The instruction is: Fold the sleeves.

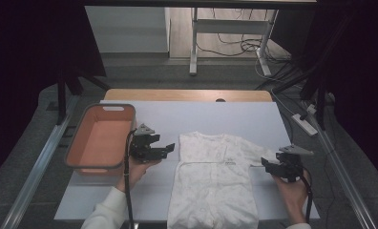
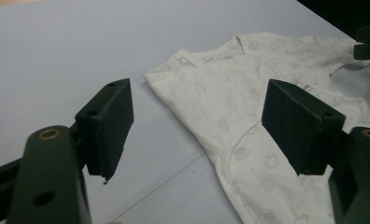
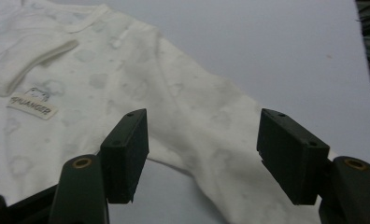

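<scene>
White printed cotton baby romper [image 1: 213, 183] — soft, light, floppy — is best pinched at its sleeve edge; right gripper [image 3: 202, 158] and left gripper [image 2: 197, 126] are held apart, empty.

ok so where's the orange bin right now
In the high view the orange bin sits at the table's left edge, just left of the left gripper and apart from the white baby garment.
</scene>
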A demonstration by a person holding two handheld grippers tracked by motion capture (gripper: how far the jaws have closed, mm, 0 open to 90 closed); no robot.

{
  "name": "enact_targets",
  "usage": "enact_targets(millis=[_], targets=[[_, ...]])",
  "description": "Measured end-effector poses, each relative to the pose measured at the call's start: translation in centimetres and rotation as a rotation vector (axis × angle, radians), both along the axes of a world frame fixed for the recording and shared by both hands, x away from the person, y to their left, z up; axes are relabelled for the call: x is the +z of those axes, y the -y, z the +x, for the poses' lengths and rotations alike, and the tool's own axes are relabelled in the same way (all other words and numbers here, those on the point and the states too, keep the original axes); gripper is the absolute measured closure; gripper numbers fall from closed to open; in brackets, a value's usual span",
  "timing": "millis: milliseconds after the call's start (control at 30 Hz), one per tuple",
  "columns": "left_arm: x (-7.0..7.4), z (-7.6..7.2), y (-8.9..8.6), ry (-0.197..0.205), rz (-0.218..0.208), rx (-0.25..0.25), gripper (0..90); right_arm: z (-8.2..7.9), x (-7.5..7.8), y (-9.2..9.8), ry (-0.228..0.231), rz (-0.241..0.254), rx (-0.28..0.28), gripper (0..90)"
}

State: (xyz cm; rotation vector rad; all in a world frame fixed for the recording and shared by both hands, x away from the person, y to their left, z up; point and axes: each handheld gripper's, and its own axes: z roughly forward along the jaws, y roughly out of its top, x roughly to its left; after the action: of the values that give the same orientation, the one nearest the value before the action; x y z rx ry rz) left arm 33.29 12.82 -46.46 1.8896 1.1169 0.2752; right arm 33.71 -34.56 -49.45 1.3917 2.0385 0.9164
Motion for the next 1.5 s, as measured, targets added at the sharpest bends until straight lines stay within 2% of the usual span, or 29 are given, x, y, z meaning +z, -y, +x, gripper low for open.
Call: enact_targets(millis=[167,267,633,867,1000,1200,1267,1500], targets=[[-0.1,0.0,0.1,-0.002,0.004,-0.002,25.4,-0.1,0.2,0.8,0.010,-0.016,-0.028,34.5],[0.0,0.0,0.0,-0.001,0.003,-0.002,25.4,-0.1,0.2,1.3,0.008,-0.010,-0.048,34.6],[0.0,0.0,-0.1,-0.001,0.001,0.001,25.4,0.1,-0.3,3.3,-0.028,-0.021,-0.166,36.6],[-0.1,0.0,0.0,0.000,0.002,0.000,25.4,0.2,-0.9,4.0,-0.055,-0.036,-0.197,38.8],[-0.1,0.0,0.0,0.000,0.002,0.003,25.4,0.2,-1.1,3.9,-0.050,-0.060,-0.194,41.4],[-0.2,0.0,0.0,-0.002,0.005,0.001,25.4,0.4,-1.6,4.2,-0.081,-0.066,-0.203,44.2],[-0.2,0.0,0.0,-0.002,0.007,0.000,25.4,0.4,-1.6,4.3,-0.085,-0.053,-0.200,47.4],[-0.1,-0.1,0.1,-0.002,0.009,-0.001,25.4,0.4,-1.5,3.9,-0.099,-0.037,-0.142,75.1]])
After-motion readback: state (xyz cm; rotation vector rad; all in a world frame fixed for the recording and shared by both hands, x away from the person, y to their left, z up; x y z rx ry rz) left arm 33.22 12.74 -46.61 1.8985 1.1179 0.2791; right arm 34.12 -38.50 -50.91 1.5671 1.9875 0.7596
